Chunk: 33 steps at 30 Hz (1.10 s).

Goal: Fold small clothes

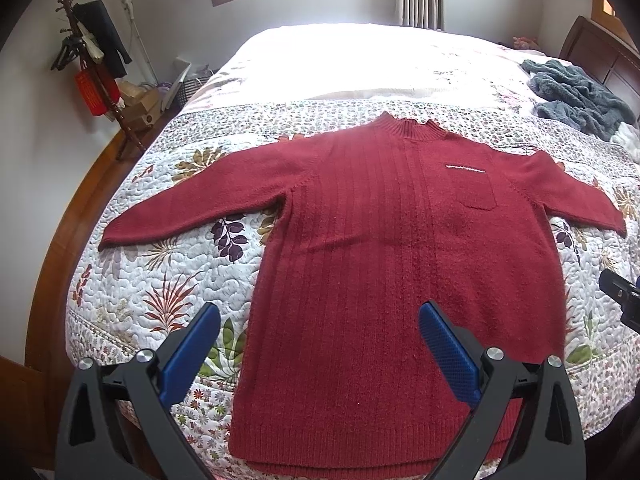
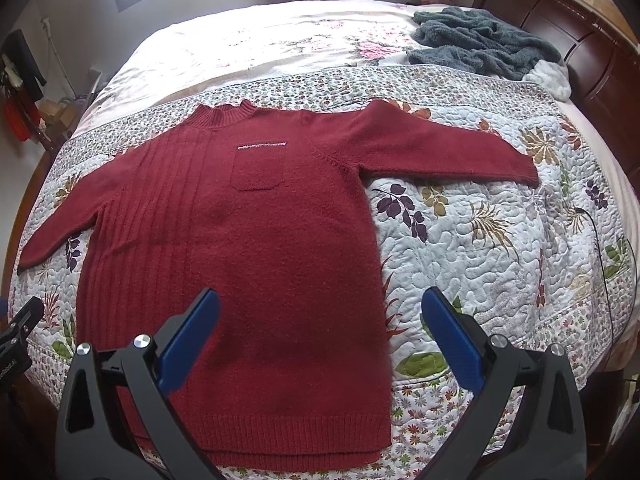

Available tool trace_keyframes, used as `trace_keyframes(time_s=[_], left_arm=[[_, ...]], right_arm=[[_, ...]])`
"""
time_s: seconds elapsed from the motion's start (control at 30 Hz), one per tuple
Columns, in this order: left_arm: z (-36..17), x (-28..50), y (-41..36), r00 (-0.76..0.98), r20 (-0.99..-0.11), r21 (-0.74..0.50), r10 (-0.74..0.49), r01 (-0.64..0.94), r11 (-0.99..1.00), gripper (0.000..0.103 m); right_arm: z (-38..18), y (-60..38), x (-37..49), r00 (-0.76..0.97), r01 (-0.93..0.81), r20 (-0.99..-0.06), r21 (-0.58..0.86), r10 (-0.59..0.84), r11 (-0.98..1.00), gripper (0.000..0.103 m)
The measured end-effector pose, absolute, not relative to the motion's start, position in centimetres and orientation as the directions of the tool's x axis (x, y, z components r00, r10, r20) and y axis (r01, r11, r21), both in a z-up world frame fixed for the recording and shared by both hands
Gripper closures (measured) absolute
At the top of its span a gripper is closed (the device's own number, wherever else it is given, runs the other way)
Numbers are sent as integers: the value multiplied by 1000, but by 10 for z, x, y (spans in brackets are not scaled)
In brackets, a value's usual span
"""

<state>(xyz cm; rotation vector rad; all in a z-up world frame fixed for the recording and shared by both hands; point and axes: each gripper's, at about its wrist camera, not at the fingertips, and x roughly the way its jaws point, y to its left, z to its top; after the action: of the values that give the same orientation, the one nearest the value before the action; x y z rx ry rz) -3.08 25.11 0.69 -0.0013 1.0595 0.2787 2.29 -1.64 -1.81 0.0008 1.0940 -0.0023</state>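
Both tools hang spread wide above the near edge of the bed, pinching nothing: my left tool (image 1: pixel 320 344) sits over the sweater's lower left part, my right tool (image 2: pixel 320 332) over its lower right side and the quilt (image 2: pixel 480 248) beside it. No fold is made yet, as far as I can judge. The red sweater (image 1: pixel 380 248) lies flat and face up on the quilt, both sleeves stretched out to the sides, the chest pocket (image 2: pixel 258 174) showing, the hem nearest me at the bed's edge. Its long axis runs from the hem straight away from me to the collar (image 1: pixel 404 124), which points toward the window. Everything is left: sleeves in, body doubled over. A grey fleece garment (image 2: pixel 480 42) waits crumpled near the headboard, well apart.
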Motion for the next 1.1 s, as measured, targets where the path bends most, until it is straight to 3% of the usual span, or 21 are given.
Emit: trace_keyframes(time_s=[0.6, 0.73, 0.93, 1.1], left_arm=[[5, -29, 253, 461, -857, 135, 231, -231, 964, 4], [-3, -26, 252, 484, -856, 97, 181, -192, 976, 4], [-20, 6, 240, 461, -874, 79, 154, -177, 981, 4], [-26, 51, 223, 476, -866, 68, 151, -187, 980, 4]], right_arm=[[-19, -16, 24, 461, 4, -887, 4, 2, 1000, 3], [-23, -21, 28, 495, -10, -868, 52, 51, 999, 3], [-37, -69, 65, 472, 34, -877, 116, 86, 993, 3], [-51, -170, 120, 453, 178, -889, 165, 67, 970, 3]])
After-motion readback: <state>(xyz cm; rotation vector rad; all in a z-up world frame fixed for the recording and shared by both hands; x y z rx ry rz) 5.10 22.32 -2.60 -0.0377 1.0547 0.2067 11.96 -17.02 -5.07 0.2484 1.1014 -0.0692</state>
